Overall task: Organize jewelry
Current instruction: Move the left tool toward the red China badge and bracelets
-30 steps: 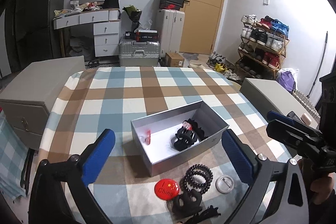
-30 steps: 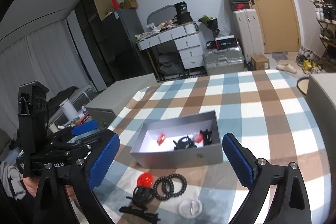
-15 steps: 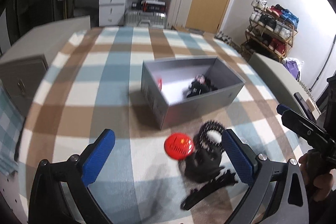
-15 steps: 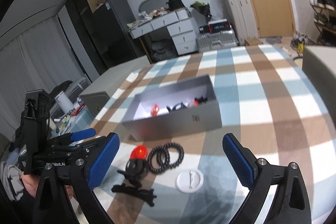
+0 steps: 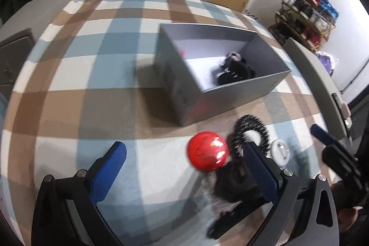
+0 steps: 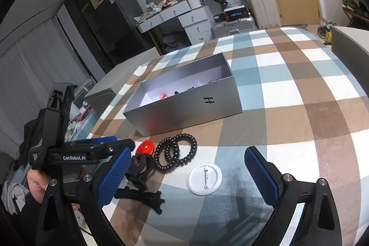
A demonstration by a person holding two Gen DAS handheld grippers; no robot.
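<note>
While both claws are held spread wide with nothing between the pads, the left gripper point(image 5: 182, 173) is seen low over the checked tablecloth point(image 5: 69, 75), the right gripper point(image 6: 188, 179) just beside it. Nearest are a black hair claw point(image 6: 140, 196) and white badge point(image 6: 204, 178); just beyond lie the red badge point(image 5: 207, 151) and two black coil hair ties point(image 6: 176, 151), touching. Further back, the grey box point(image 6: 191, 107) is seen open, with black clips point(image 5: 235, 72) inside.

Grey box point(image 6: 184, 105) walls block far side; checked cloth point(image 6: 288, 93) right open.
</note>
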